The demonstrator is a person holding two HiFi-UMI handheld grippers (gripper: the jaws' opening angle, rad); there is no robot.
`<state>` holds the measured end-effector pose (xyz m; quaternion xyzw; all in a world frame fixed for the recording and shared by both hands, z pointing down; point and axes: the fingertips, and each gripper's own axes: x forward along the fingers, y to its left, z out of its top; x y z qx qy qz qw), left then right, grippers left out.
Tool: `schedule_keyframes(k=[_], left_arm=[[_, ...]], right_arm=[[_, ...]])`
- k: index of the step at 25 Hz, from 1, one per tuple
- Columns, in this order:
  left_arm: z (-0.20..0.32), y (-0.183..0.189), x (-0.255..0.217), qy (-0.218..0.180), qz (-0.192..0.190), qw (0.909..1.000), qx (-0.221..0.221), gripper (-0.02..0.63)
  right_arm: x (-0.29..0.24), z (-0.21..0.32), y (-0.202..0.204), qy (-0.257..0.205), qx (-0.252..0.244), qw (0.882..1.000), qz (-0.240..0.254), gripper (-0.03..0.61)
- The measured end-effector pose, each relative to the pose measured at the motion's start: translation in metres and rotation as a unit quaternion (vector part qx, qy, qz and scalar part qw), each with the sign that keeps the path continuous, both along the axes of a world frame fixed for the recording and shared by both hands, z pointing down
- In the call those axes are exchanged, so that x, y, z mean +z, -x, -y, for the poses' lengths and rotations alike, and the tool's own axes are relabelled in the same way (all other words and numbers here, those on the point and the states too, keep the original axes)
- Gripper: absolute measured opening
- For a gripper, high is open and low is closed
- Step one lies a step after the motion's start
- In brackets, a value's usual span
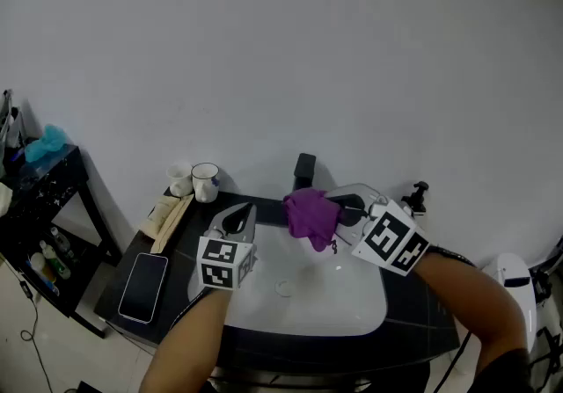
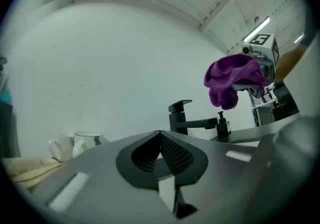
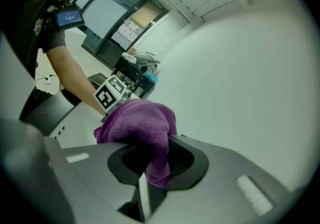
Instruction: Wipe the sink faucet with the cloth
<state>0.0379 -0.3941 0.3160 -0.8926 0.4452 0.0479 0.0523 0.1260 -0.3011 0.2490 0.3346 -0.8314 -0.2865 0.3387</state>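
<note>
R gripper (image 1: pixel 345 208) pinches purple cloth (image 1: pixel 310 214) at 6 o'clock of faucet (image 1: pixel 304 170). L gripper (image 1: pixel 239 215) empty, jaws pressed together, at cloth's 9 o'clock.

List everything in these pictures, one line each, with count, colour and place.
cloth: one, purple, bunched above the sink by the faucet
faucet: one, black, behind the sink
sink: one, white, set in the counter
counter: one, dark, against the wall
mugs: two, white, left of the faucet
tan bundle: one, beside the mugs; unclear what it is
phone: one, black, flat on the counter's left end
soap bottle: one, black, right of the faucet
shelf: one, black, left of the counter
left gripper: one, grey, jaws together, empty
right gripper: one, grey, jaws shut on the cloth
arms: two, bare, at the bottom edge
</note>
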Motion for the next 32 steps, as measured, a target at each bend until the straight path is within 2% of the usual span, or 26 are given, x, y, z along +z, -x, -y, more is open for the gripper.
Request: schedule_keyframes(k=[4, 14, 20, 27, 32], left_arm=[[-0.003, -0.001, 0.000, 0.001, -0.001, 1.0000, 0.001, 0.018], [0.006, -0.011, -0.003, 0.000, -0.012, 0.9999, 0.012, 0.017], [0.008, -0.015, -0.007, -0.012, -0.013, 0.9997, 0.019, 0.017], [0.011, -0.011, -0.005, -0.006, -0.017, 0.9997, 0.015, 0.017], [0.009, -0.016, 0.001, -0.002, 0.008, 0.9999, 0.015, 0.017]], right_arm=[[0.016, 0.014, -0.018, 0.009, 0.026, 0.999, -0.020, 0.069], [0.037, 0.094, -0.042, 0.010, 0.094, 0.993, -0.072, 0.069], [0.039, 0.125, -0.053, 0.009, 0.117, 0.990, -0.073, 0.069], [0.040, 0.106, -0.051, 0.009, 0.105, 0.992, -0.067, 0.069], [0.044, 0.071, -0.048, 0.008, 0.085, 0.994, -0.068, 0.069]])
